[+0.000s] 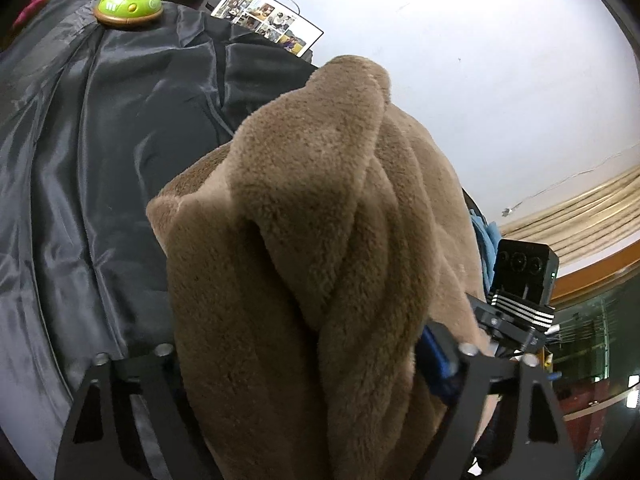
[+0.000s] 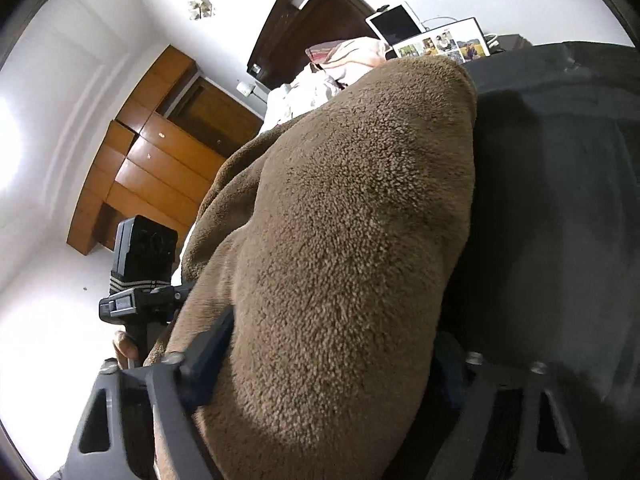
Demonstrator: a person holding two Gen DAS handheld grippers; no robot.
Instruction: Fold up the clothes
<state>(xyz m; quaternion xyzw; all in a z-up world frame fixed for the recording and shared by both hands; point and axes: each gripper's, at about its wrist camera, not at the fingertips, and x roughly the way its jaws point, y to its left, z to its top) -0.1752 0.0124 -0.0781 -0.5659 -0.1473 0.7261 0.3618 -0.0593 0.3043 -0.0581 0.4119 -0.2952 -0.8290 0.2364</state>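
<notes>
Both grippers — left (image 1: 312,364), right (image 2: 320,364) — clamp the plush brown garment (image 1: 320,208), bunched in thick folds

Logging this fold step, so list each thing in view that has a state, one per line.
Brown fleece garment: lifted and bunched, gripped by both tools.
Left tool: shut on the fleece.
Right tool: shut on the fleece.
Black satin sheet: spread flat, wrinkled.
Green toy: upright on the sheet.
Photo sheet: lying at the sheet's far edge.
Tablet: propped up, screen off.
</notes>
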